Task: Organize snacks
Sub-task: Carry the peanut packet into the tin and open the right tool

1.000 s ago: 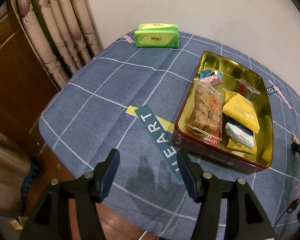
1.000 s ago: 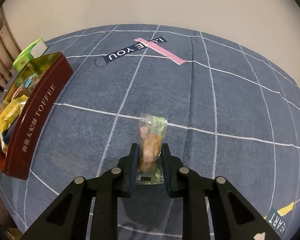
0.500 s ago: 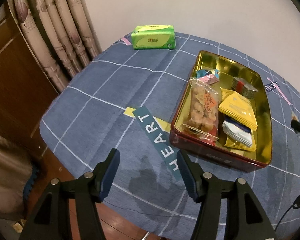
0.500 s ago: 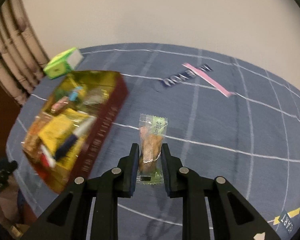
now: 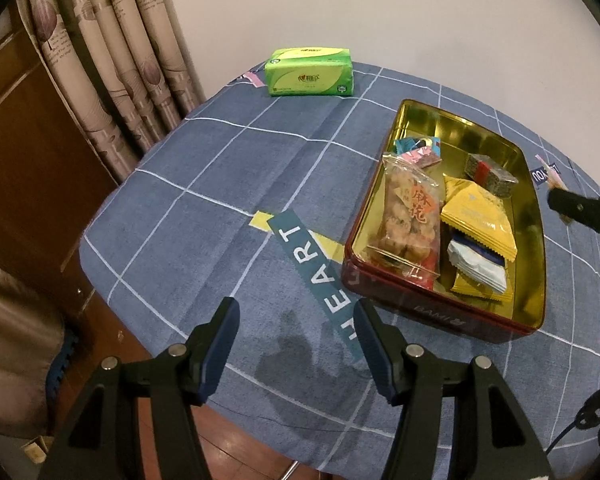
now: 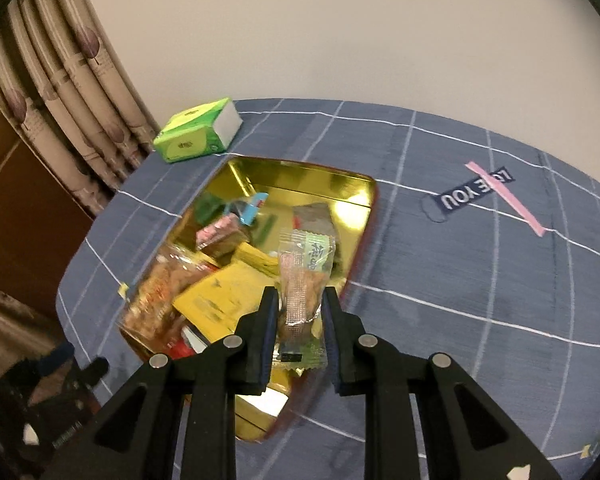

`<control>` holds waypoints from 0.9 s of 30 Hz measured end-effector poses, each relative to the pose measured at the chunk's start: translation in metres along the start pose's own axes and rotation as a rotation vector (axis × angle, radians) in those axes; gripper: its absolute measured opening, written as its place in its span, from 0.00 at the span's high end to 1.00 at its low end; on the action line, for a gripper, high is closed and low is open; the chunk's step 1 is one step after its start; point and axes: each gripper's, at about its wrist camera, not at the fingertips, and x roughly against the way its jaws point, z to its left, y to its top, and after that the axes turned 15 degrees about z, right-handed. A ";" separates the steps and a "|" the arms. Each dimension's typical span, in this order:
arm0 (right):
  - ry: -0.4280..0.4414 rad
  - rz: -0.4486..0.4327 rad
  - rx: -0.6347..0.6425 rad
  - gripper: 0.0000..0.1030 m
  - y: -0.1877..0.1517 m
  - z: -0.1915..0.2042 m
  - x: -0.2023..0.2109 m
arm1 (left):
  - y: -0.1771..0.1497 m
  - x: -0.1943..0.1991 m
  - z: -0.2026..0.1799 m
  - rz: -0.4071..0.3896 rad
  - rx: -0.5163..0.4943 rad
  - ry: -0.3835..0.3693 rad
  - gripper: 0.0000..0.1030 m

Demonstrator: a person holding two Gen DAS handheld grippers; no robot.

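Note:
My right gripper (image 6: 299, 307) is shut on a clear snack packet with a green label (image 6: 305, 276) and holds it in the air over the near right part of the gold-lined tin (image 6: 296, 178). The tin (image 5: 534, 216) holds several snacks: a clear bag of fried twists (image 5: 410, 216), yellow packets (image 5: 478, 216) and a dark wrapped block (image 5: 490, 174). My left gripper (image 5: 294, 322) is open and empty, low over the blue cloth, left of the tin's near corner. One finger of the right gripper (image 5: 580, 212) shows at the right edge of the left wrist view.
A green tissue pack (image 5: 310, 72) lies at the table's far edge, beyond the tin. Curtains (image 5: 112, 64) and a wooden door stand to the left. The blue checked tablecloth (image 5: 220, 184) drops off at the near left edge. A pink strip and "LOVE YOU" label (image 6: 500, 194) lie right of the tin.
My right gripper has lifted the snack packet off the cloth and carried it left until it is over the tin. The left gripper has stayed open and almost still.

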 end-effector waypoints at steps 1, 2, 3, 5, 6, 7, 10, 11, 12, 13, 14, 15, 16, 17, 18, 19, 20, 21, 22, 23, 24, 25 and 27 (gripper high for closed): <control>0.006 0.001 -0.003 0.80 0.003 0.003 -0.002 | 0.000 0.000 -0.001 -0.001 0.001 -0.001 0.41; 0.008 0.002 -0.003 0.80 0.004 0.006 -0.004 | 0.000 0.000 0.000 -0.001 0.003 -0.004 0.41; 0.009 0.005 -0.003 0.80 0.006 0.008 -0.006 | 0.000 0.000 0.001 0.000 0.005 -0.005 0.41; -0.001 0.012 0.007 0.80 0.009 0.014 -0.011 | 0.000 -0.001 0.003 0.004 0.011 -0.009 0.41; -0.005 0.016 0.011 0.80 0.010 0.016 -0.013 | 0.000 -0.001 0.004 0.007 0.014 -0.013 0.41; -0.009 0.021 0.012 0.80 0.011 0.017 -0.016 | 0.001 -0.001 0.005 0.008 0.019 -0.015 0.41; -0.034 0.029 0.010 0.80 0.015 0.019 -0.024 | 0.001 0.000 0.008 0.001 0.032 -0.001 0.41; -0.033 0.035 0.008 0.80 0.018 0.018 -0.028 | 0.002 0.000 0.008 0.000 0.034 0.004 0.41; -0.040 0.038 0.010 0.80 0.019 0.018 -0.030 | 0.002 0.000 0.009 0.001 0.038 0.004 0.41; -0.051 0.037 0.012 0.80 0.020 0.018 -0.032 | 0.002 0.000 0.009 0.003 0.040 0.001 0.41; -0.060 0.039 0.013 0.80 0.021 0.018 -0.034 | 0.002 -0.001 0.009 0.005 0.041 0.000 0.41; -0.058 0.042 0.010 0.80 0.022 0.017 -0.036 | 0.002 -0.001 0.010 0.008 0.043 0.004 0.41; -0.056 0.047 0.003 0.80 0.022 0.017 -0.039 | 0.003 -0.001 0.010 0.009 0.044 0.006 0.41; -0.063 0.046 -0.001 0.80 0.022 0.016 -0.040 | 0.003 -0.001 0.010 0.009 0.044 0.006 0.41; -0.073 0.047 -0.002 0.80 0.022 0.016 -0.041 | 0.003 -0.002 0.010 0.009 0.044 0.007 0.41; -0.072 0.052 0.000 0.80 0.022 0.016 -0.044 | 0.003 -0.002 0.010 0.009 0.044 0.009 0.41; -0.071 0.057 -0.003 0.80 0.022 0.016 -0.045 | 0.003 -0.002 0.010 0.010 0.043 0.010 0.41; -0.079 0.056 -0.005 0.80 0.021 0.016 -0.046 | 0.003 -0.002 0.010 0.011 0.041 0.009 0.41; -0.086 0.054 -0.003 0.80 0.021 0.016 -0.047 | 0.003 -0.002 0.010 0.010 0.042 0.010 0.41; -0.089 0.051 0.001 0.80 0.021 0.016 -0.047 | 0.003 -0.002 0.010 0.011 0.040 0.011 0.41; -0.088 0.050 0.002 0.80 0.021 0.017 -0.047 | 0.003 -0.002 0.010 0.013 0.038 0.011 0.41; -0.088 0.051 0.004 0.80 0.021 0.017 -0.047 | 0.002 -0.003 0.009 0.013 0.039 0.010 0.41; -0.091 0.050 0.009 0.79 0.021 0.019 -0.047 | 0.002 -0.003 0.009 0.014 0.039 0.009 0.41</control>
